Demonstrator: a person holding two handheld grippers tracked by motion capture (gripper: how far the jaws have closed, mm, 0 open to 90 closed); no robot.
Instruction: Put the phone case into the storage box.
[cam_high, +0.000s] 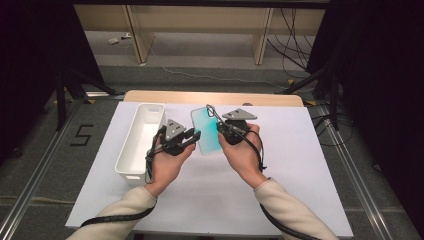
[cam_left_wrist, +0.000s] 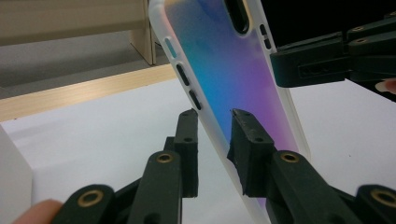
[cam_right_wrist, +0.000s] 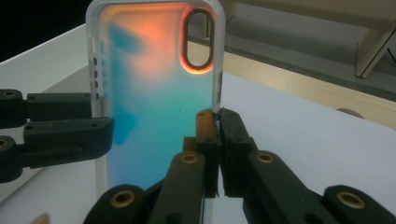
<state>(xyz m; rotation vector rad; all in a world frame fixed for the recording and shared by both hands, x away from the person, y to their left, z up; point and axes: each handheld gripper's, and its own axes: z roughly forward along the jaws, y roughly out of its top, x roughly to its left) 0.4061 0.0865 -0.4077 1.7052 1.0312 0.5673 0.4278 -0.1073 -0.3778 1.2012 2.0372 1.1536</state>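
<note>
Thing: phone case (cam_high: 207, 131), translucent, tinted teal to purple and orange, with an oval camera cutout.
Pose: standing tilted on its long edge, off the table.
Place: sitting between the two grippers, its right rim lying pinched in the right gripper (cam_right_wrist: 215, 114).

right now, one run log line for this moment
right gripper: shut on translucent teal-and-purple phone case | left gripper: straddling case edge | white plastic bin: beside

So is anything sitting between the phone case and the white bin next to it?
Nothing visible blocks that path. The phone case is held off the table, the right gripper pinching one edge and the left gripper around the other. The white bin is open beside the left gripper.
</note>
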